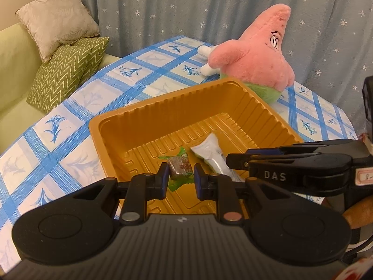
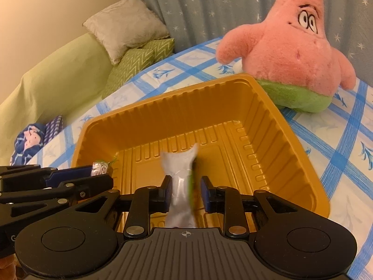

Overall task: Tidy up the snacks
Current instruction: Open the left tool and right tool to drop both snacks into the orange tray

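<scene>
While your left tongs (image 1: 180, 177) hang low over the near end of the orange tray (image 1: 112, 126), they stand narrow around a small brown candy (image 1: 180, 166) with green wrapper ends. You can see slim gaps on both sides of that candy in the left wrist view, so whether the pads truly press it cannot be told from that picture. In the right wrist view, the same candy (image 2: 99, 168) shows at the tip of the left tongs, at the left edge of the frame, above the tray's near left corner.

Your right tongs (image 2: 186, 192) sit at the lower centre of their own view, parted, with a silver packet (image 2: 180, 182) standing between the blue pads. That packet is blurred; it lies close to the left pad and clear of the right one. Its upper end reaches over the ribbed tray floor. In the left wrist view the silver packet (image 1: 211, 155) lies on a slant in the middle of the frame, right of the candy, with the right tongs (image 1: 237, 161) coming in from the right edge.

The tray rests on a desk (image 2: 345, 154) covered in a blue checked cloth. A pink plush star (image 2: 291, 46) stands just behind the tray's far right corner. At the upper left you have a green sofa (image 2: 58, 86) with two cushions (image 2: 130, 25).
</scene>
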`<control>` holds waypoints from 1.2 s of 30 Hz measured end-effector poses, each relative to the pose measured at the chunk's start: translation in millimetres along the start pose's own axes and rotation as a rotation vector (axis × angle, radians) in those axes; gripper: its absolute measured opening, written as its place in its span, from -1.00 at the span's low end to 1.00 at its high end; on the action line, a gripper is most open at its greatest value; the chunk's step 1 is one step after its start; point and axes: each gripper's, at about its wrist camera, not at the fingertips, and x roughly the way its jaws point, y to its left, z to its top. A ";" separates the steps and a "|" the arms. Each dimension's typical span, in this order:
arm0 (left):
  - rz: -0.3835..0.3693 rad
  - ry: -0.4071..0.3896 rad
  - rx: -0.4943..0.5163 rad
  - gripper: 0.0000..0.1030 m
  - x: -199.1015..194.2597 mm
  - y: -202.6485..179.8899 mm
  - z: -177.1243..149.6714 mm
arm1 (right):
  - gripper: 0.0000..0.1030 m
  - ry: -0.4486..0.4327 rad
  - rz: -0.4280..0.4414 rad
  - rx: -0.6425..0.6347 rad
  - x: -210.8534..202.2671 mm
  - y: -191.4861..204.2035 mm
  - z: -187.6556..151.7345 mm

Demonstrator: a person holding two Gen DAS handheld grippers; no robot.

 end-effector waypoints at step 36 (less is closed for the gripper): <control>-0.054 -0.007 0.006 -0.25 -47.3 0.8 -10.2 | 0.30 -0.147 -0.009 0.099 -91.7 -2.4 -28.0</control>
